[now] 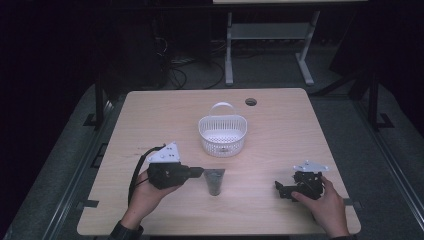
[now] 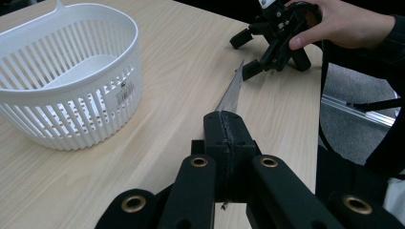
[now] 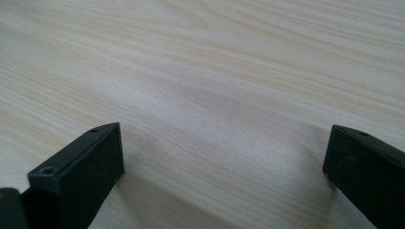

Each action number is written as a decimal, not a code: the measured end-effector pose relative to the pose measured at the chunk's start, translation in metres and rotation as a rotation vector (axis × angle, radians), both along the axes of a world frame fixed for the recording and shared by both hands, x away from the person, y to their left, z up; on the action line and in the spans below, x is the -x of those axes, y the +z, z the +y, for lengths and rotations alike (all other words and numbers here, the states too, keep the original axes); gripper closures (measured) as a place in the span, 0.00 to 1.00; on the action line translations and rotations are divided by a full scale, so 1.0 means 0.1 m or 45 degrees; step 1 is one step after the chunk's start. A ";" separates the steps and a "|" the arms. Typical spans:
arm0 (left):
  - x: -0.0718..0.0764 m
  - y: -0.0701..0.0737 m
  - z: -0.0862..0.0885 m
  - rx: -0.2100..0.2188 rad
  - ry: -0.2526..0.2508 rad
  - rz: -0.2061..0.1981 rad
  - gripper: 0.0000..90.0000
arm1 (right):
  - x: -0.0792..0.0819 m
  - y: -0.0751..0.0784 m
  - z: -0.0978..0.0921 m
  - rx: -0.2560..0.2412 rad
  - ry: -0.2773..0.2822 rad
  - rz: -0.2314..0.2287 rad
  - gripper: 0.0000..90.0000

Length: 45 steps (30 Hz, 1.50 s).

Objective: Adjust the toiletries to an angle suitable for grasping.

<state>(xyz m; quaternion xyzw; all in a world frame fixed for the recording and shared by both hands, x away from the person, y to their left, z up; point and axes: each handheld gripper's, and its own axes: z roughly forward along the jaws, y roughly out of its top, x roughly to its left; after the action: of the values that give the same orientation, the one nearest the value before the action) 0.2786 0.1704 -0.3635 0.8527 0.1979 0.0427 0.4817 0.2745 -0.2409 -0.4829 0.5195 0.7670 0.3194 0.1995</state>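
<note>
A small clear plastic bag (image 1: 215, 181) with something dark inside is lying near the front middle of the counter (image 1: 280, 130), and the left hand-held gripper (image 1: 199, 172) is pinching its thin top edge, jaws pressed fully together on the film, as the left gripper view is showing with the bag's edge (image 2: 230, 90) sticking out past the closed jaws. The bag is looking light, limp and slippery, so it is probably going to sag and swing once lifted; taking hold along the flat sealed edge, as is happening now, seems safer than grabbing the filled body, which could squash or slide out. Just beyond the bag, a white slotted basket (image 1: 223, 134) with a handle is sitting empty toward the middle of the counter, near but apart from the bag. Well off to the right, the right hand-held gripper (image 1: 281, 189) is resting on the counter under the person's right hand (image 1: 325, 200), its jaws spread wide with nothing but bare wood between them.
</note>
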 end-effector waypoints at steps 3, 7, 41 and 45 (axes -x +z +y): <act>-0.02 -0.01 -0.01 -0.002 0.009 -0.008 1.00 | 0.00 0.00 0.00 0.000 0.000 0.001 0.00; -0.04 -0.01 -0.03 -0.018 0.015 -0.015 1.00 | 0.00 0.00 0.00 0.000 0.000 0.001 0.00; -0.27 -0.03 -0.17 -0.089 0.053 -0.063 1.00 | 0.00 0.00 0.00 -0.001 -0.001 0.001 0.00; -0.27 -0.03 -0.16 -0.089 0.060 -0.060 1.00 | 0.00 0.00 0.00 -0.001 -0.001 0.001 0.00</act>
<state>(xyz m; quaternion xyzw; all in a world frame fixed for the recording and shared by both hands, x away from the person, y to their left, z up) 0.3054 0.1543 -0.3669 0.8628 0.2050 0.0810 0.4550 0.2744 -0.2409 -0.4829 0.5200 0.7667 0.3194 0.1992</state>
